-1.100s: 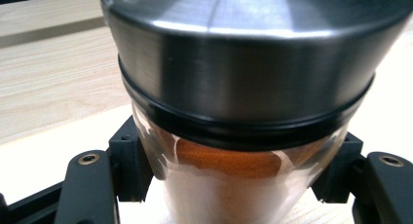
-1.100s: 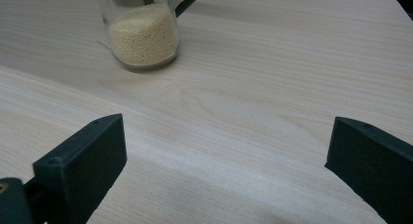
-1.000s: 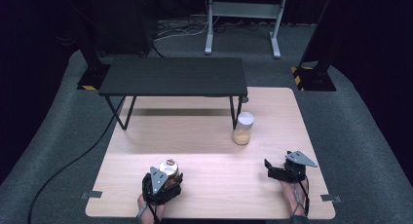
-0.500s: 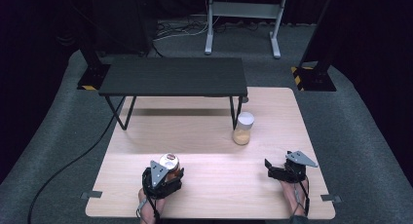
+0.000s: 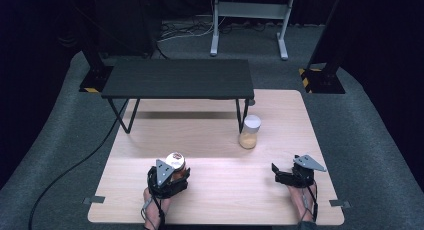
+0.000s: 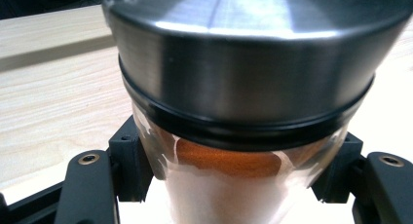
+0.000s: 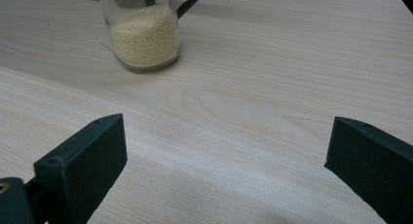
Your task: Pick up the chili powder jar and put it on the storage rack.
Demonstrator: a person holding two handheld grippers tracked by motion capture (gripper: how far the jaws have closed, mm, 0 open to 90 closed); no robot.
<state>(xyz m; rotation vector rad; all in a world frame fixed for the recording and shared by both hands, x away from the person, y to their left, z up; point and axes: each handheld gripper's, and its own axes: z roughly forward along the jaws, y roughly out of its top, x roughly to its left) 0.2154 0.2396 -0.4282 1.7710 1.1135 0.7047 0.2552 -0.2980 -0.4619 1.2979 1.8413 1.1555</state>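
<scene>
The left gripper (image 5: 169, 176) sits near the table's front edge, toward its left corner, with both jaws clamped on a glass jar (image 5: 175, 166). From the left gripper view the jar (image 6: 243, 136) has a broad metal lid (image 6: 248, 63) with a black ring under it, and an orange-brown filling shows through the glass between the two black jaws pressing its sides. The right gripper (image 5: 286, 174) rests close to the front right corner of the light wooden table (image 5: 220, 140), its jaws spread wide apart with nothing but bare wood between them. Beyond it, toward the middle of the table and a little right of centre, stands a second jar (image 5: 249, 131) with a white cap, upright and holding pale yellow grains; the right gripper view shows that jar's lower part (image 7: 145, 34), well apart from the jaws. A low black shelf (image 5: 177, 79) on thin legs stands along the table's back edge, its right front leg just beside the white-capped jar.
</scene>
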